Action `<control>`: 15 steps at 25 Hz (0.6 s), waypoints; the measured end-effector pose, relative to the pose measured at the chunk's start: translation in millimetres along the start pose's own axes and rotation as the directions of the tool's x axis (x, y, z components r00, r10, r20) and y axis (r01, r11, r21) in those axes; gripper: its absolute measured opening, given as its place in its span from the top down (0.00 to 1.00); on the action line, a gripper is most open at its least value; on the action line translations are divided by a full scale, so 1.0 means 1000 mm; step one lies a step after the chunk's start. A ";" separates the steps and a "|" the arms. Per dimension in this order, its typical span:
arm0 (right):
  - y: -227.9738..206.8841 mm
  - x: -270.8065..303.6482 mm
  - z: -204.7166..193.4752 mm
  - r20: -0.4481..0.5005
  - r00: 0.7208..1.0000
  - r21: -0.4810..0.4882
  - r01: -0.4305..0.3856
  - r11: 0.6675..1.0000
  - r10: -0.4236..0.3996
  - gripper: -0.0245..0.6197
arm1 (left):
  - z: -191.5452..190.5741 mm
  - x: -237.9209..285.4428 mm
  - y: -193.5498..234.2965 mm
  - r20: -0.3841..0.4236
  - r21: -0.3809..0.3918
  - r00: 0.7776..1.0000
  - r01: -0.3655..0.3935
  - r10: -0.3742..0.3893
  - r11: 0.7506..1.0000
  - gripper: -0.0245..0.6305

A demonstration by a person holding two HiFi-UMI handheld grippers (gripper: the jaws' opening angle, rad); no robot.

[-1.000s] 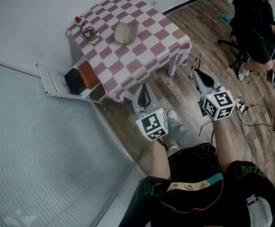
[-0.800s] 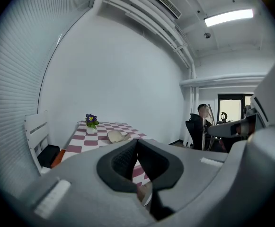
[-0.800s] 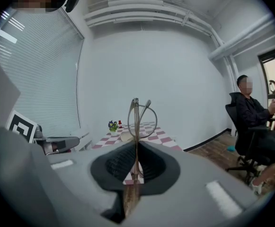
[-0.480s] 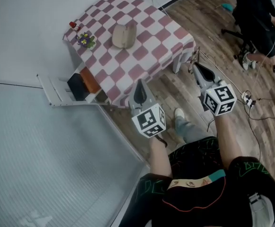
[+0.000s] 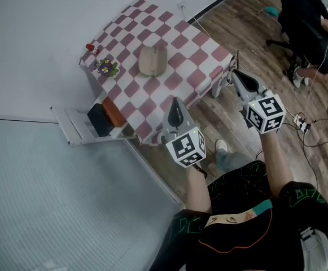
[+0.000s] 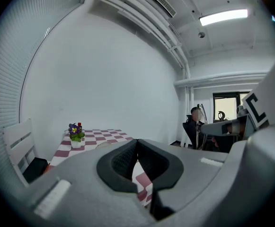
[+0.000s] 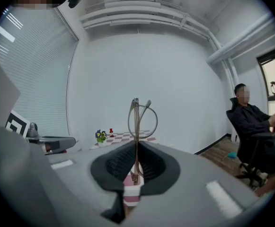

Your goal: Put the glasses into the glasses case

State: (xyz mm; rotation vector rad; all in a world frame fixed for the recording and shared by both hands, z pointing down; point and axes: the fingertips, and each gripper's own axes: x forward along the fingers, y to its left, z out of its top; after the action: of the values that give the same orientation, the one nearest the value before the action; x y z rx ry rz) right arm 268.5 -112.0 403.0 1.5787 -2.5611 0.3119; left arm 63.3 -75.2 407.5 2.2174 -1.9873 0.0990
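The beige glasses case (image 5: 151, 60) lies open on the red-and-white checked table (image 5: 189, 44). My right gripper (image 5: 236, 72) hangs in the air off the table's right corner, shut on thin metal-framed glasses (image 7: 139, 115); the frame sticks up from between the jaws. In the right gripper view the right gripper (image 7: 136, 151) points at the table (image 7: 128, 137) far ahead. My left gripper (image 5: 175, 101) is over the table's near edge, shut with nothing in it. In the left gripper view the left gripper (image 6: 137, 145) faces the table (image 6: 106, 136).
A small flower pot (image 5: 106, 68) and a red object (image 5: 89, 47) stand at the table's far left corner. A white chair (image 5: 78, 129) with black and orange things sits left of the table. A seated person (image 5: 306, 21) and floor cables (image 5: 302, 124) are at the right.
Both grippers have come closer to the table; the left one now reaches over its near edge. The right gripper keeps hold of the glasses.
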 end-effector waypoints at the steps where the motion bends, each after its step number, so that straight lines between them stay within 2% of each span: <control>1: -0.002 0.005 0.002 0.002 1.000 -0.002 -0.001 1.000 0.001 0.93 | 0.000 0.003 0.002 -0.002 0.000 1.000 -0.003 0.003 1.000 0.95; 11: 0.019 0.052 0.036 0.053 0.995 -0.021 -0.089 0.996 0.090 0.93 | 0.032 0.013 0.041 0.039 0.019 0.996 -0.086 0.085 0.996 0.95; 15: 0.023 0.068 0.048 0.082 0.991 -0.025 -0.099 0.995 0.101 0.93 | 0.036 0.024 0.053 0.034 0.028 0.995 -0.095 0.094 0.995 0.95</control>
State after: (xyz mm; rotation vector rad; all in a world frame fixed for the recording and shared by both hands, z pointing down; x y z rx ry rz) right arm 217.2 -172.5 367.4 1.4896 -2.7031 0.2330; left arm 11.5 -110.3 380.0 2.1551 -2.1220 0.1053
